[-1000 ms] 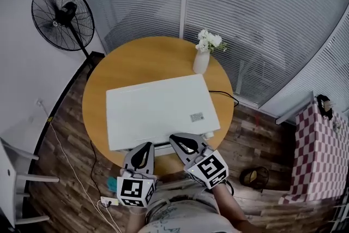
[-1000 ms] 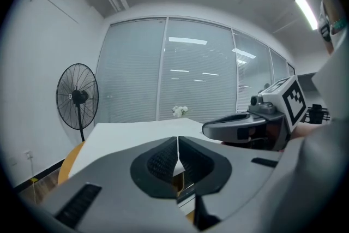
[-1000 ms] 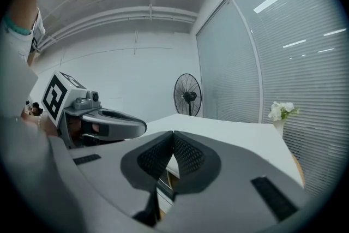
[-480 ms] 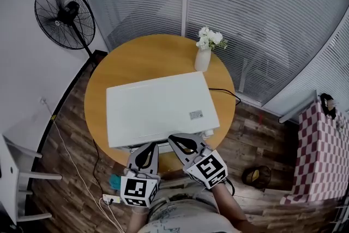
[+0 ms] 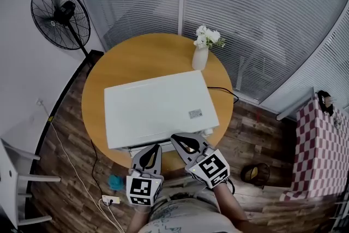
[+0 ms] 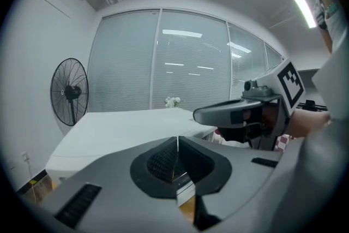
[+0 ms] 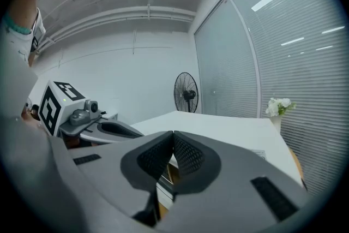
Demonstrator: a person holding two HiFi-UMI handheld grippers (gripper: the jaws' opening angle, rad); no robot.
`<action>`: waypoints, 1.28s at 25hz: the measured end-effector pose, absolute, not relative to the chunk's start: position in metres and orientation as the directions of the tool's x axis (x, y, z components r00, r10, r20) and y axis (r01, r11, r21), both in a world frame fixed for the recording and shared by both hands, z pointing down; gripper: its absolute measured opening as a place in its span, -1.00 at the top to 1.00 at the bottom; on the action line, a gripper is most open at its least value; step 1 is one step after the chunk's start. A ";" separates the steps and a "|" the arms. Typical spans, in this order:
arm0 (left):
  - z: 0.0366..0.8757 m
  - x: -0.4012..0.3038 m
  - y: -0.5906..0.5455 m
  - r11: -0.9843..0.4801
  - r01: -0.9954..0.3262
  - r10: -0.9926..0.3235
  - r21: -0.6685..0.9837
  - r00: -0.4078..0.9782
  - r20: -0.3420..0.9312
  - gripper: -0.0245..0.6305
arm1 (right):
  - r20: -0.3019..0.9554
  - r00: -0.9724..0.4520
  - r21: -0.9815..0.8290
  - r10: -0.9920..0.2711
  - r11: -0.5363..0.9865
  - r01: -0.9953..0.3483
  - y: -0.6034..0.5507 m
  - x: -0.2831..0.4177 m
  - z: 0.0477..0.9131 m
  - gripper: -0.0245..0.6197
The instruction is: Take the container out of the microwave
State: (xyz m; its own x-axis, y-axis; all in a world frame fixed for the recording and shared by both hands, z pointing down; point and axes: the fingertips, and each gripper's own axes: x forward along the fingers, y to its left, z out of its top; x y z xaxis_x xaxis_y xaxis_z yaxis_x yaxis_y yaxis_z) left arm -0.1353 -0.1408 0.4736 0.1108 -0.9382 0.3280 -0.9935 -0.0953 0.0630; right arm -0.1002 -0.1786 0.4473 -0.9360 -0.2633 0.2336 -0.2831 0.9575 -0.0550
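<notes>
Presently the container shows in no view; it is judged to sit inside the microwave (image 5: 158, 109), whose front face is hidden from the head view and from which no door leaf shows swung out. The left gripper (image 5: 154, 146) and right gripper (image 5: 178, 138) hang just before the microwave's front edge, close beside each other, each with its jaws pressed together on nothing. Risk one: with both pairs of jaws closed, neither can take a handle or the container until spread, and a push with closed tips could skid off the door. Risk two: the microwave stands near the front rim of the bench (image 5: 136, 54), so a hard pull on the door could drag the unit forward. Risk three: a vase (image 5: 200, 58) stands just beside the rear right corner and a cable (image 5: 224, 93) trails off that side, so any shift of the unit may tip the vase or strain the cable. Risk four: the grippers may foul each other when one reaches in.
</notes>
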 end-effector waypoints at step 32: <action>0.606 -0.134 -0.177 -0.415 -0.893 -0.717 -0.175 0.202 0.667 0.57 | 0.323 -0.802 -0.084 -0.503 0.829 -0.553 -0.200 -0.047 0.470 0.94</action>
State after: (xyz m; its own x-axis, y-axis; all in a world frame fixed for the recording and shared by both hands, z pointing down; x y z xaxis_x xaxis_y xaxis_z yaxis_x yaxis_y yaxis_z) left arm -0.1344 -0.1772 0.6065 0.2024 -0.7175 0.6665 -0.8930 -0.4146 -0.1750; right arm -0.0465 -0.2002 0.4705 -0.8018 -0.5029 0.3229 -0.5534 0.8287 -0.0835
